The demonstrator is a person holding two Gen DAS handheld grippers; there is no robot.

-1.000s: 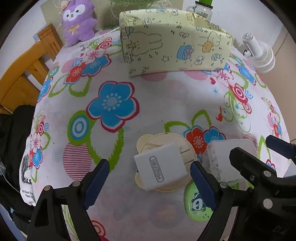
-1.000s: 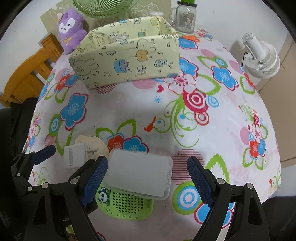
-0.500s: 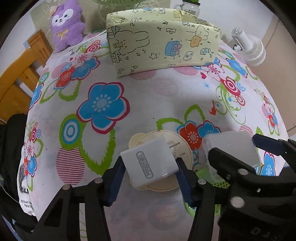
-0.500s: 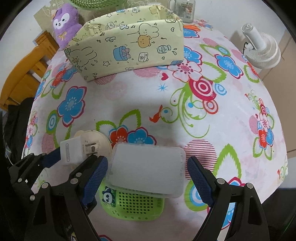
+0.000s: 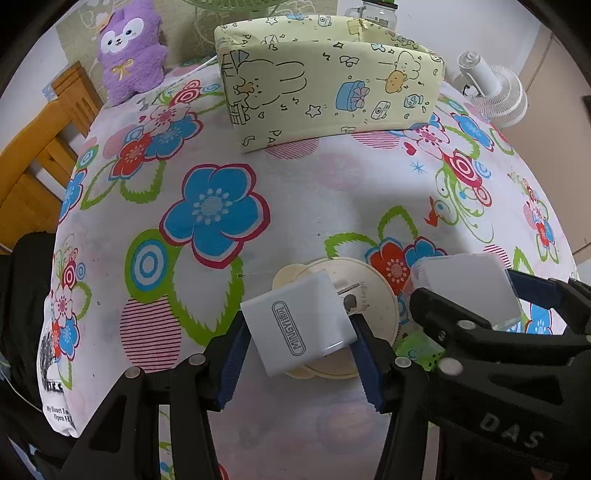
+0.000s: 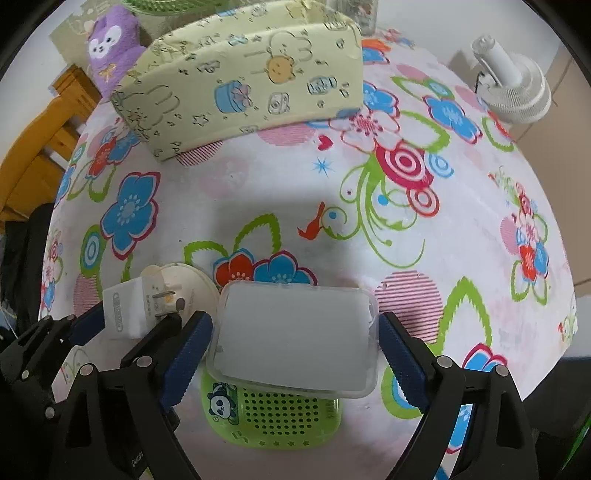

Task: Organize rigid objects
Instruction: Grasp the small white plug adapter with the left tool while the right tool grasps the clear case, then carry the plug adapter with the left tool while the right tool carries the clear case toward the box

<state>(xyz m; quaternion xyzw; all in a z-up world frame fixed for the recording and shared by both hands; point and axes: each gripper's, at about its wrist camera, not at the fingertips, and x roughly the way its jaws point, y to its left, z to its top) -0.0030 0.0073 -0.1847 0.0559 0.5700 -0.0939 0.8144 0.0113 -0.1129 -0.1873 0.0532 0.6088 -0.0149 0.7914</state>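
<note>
My left gripper [image 5: 297,349] is shut on a white plug-in charger [image 5: 299,326], held just above a cream round disc [image 5: 364,295]. My right gripper [image 6: 295,347] is shut on a clear frosted plastic box [image 6: 295,339], held above a green perforated panda case [image 6: 273,417]. The charger [image 6: 125,314] and the left gripper [image 6: 127,325] show at the left of the right wrist view. The frosted box [image 5: 469,288] and the right gripper [image 5: 480,295] show at the right of the left wrist view. A yellow cartoon-print storage box [image 5: 328,96] stands at the far side of the table; it also shows in the right wrist view [image 6: 243,88].
A flowered tablecloth [image 5: 295,184] covers the table. A purple plush toy [image 5: 129,48] sits at the far left by a wooden chair [image 5: 33,155]. A white desk fan [image 6: 513,92] stands at the far right. A glass jar [image 5: 376,14] stands behind the yellow box.
My left gripper has closed on the charger and my right gripper on the frosted box. Both objects are now lifted slightly and both grippers have moved closer to the yellow box.
</note>
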